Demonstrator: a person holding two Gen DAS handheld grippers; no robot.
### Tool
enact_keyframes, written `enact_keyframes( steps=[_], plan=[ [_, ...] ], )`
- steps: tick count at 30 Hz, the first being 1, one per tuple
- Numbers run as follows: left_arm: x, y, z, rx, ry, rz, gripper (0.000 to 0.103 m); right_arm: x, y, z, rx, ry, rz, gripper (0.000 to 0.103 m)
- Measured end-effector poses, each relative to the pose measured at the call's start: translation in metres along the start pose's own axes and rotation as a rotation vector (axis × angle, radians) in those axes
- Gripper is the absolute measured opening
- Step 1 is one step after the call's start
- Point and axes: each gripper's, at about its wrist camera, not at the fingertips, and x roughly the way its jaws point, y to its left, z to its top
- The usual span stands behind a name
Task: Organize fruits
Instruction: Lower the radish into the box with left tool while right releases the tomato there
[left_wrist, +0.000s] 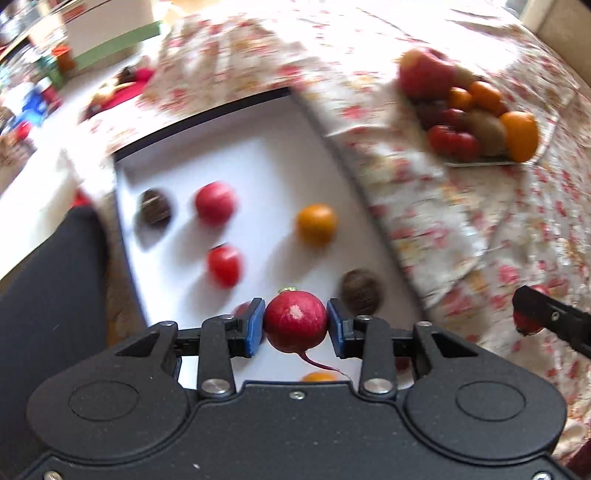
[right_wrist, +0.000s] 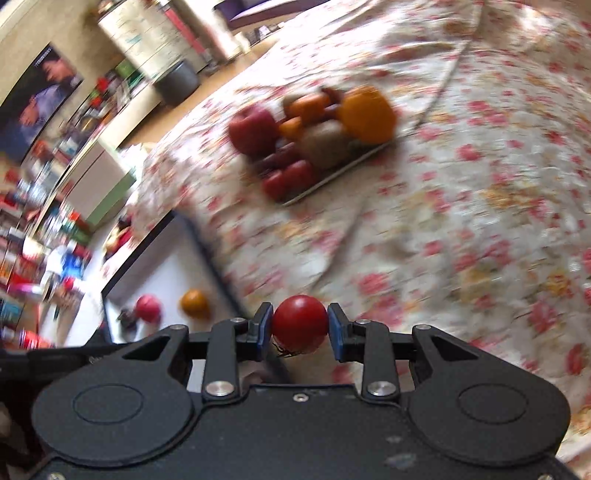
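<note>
My left gripper (left_wrist: 295, 325) is shut on a red radish (left_wrist: 295, 320) with a thin root, held above the near edge of a white tray (left_wrist: 273, 155). On the tray lie two red fruits (left_wrist: 215, 203), an orange one (left_wrist: 317, 224) and two dark brown ones (left_wrist: 362, 291). My right gripper (right_wrist: 300, 325) is shut on a small red tomato (right_wrist: 300, 322) above the flowered cloth; it also shows at the right edge of the left wrist view (left_wrist: 546, 314). A flat plate piled with fruit (left_wrist: 476, 110) sits further off, also in the right wrist view (right_wrist: 317, 136).
The flowered cloth (right_wrist: 461, 206) covers the surface and is creased. The tray's corner (right_wrist: 177, 236) shows at lower left in the right wrist view. Shelves and clutter (right_wrist: 55, 221) stand beyond the edge on the left. A dark shape (left_wrist: 51, 295) rises left of the tray.
</note>
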Motion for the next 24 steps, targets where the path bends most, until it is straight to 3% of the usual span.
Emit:
enact_keyframes(
  steps=[7,12,16,19,24],
  plan=[
    [0.005,0.038,-0.031,-0.099,-0.015,-0.044,0.045,0.011,0.047,-0.019,-0.088,0.063,-0.011,0.033],
    [0.01,0.056,-0.034,-0.151,-0.007,-0.105,0.045,0.027,0.066,-0.028,-0.123,0.116,-0.038,0.032],
    [0.024,0.057,-0.038,-0.146,0.068,-0.137,0.045,0.041,0.074,-0.034,-0.134,0.149,-0.079,0.033],
    [0.03,0.056,-0.039,-0.157,0.1,-0.115,0.045,0.05,0.078,-0.037,-0.141,0.167,-0.093,0.033],
    [0.028,0.052,-0.04,-0.137,0.085,-0.103,0.045,0.06,0.082,-0.041,-0.151,0.187,-0.091,0.033]
  ],
)
